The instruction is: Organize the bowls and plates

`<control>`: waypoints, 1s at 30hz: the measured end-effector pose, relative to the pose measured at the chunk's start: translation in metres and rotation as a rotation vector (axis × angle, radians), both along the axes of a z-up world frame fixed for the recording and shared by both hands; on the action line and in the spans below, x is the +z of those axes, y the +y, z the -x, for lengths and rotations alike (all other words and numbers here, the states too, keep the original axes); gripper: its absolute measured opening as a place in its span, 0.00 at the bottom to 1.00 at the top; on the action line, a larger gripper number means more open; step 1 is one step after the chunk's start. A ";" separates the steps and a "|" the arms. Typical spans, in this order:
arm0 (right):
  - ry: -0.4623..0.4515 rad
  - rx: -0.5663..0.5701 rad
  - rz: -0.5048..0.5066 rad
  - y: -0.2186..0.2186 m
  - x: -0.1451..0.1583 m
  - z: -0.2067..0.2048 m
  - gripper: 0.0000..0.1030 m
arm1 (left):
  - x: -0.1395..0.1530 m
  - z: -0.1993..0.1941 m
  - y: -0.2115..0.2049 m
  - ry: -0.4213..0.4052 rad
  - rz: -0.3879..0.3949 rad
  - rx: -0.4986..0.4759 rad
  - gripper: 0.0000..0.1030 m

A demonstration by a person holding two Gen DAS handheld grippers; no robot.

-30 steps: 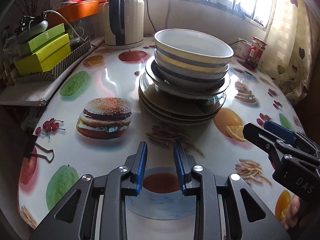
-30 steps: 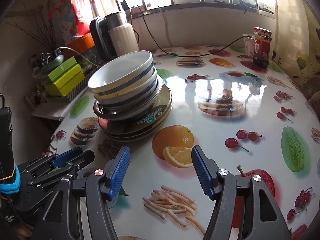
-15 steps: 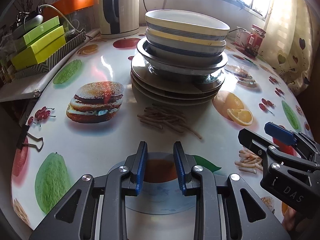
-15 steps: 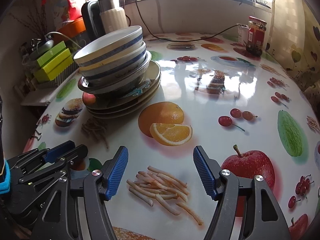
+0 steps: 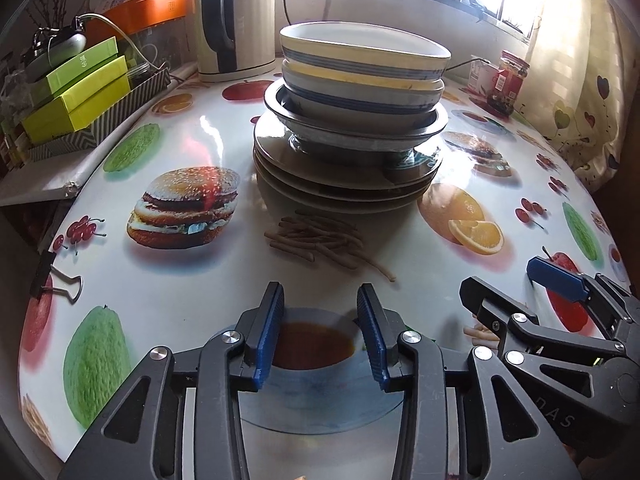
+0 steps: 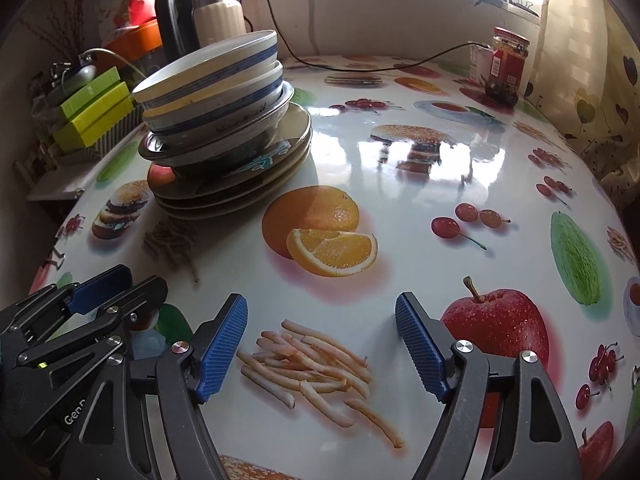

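Left claw jaws opening, nothing between them, hovering over printed tabletop near front edge. Right claw released too, jaws opening wide, empty, just beside left one. Stack of plates sits mid-tabletop, well ahead of both claws; bowls nested on top, blue-striped top bowl tilted a bit. Kettle behind stack, red-lidded jar far right by window, green boxes left.

A kettle stands at the back of the table, on its glossy food-print cloth; green boxes are stacked at the left; a red-lidded jar stands near the curtain; a binder clip grips the edge.
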State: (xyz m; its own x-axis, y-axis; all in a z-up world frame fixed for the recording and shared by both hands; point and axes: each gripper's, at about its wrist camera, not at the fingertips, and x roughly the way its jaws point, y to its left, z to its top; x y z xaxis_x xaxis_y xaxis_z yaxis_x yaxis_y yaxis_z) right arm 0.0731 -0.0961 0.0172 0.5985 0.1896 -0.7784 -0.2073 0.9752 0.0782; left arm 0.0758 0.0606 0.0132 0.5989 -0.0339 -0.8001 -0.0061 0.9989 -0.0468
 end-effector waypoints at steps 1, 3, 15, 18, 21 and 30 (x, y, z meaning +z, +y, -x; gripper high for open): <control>0.000 -0.005 0.001 -0.001 0.000 0.000 0.76 | 0.000 0.000 -0.002 0.002 -0.010 0.001 0.38; -0.001 -0.010 -0.007 -0.002 0.000 0.000 0.76 | 0.000 0.000 -0.003 0.002 -0.023 -0.001 0.38; -0.002 -0.011 -0.013 -0.004 0.001 0.001 0.77 | -0.001 0.000 -0.003 0.003 -0.024 0.003 0.38; -0.002 -0.012 -0.012 -0.004 0.001 0.001 0.77 | -0.001 0.000 -0.003 0.004 -0.025 0.003 0.38; -0.002 -0.011 -0.013 -0.004 0.001 0.001 0.77 | -0.001 0.000 -0.004 0.004 -0.024 0.003 0.38; -0.002 -0.011 -0.014 -0.004 0.001 0.001 0.78 | -0.001 0.000 -0.003 0.003 -0.021 0.004 0.39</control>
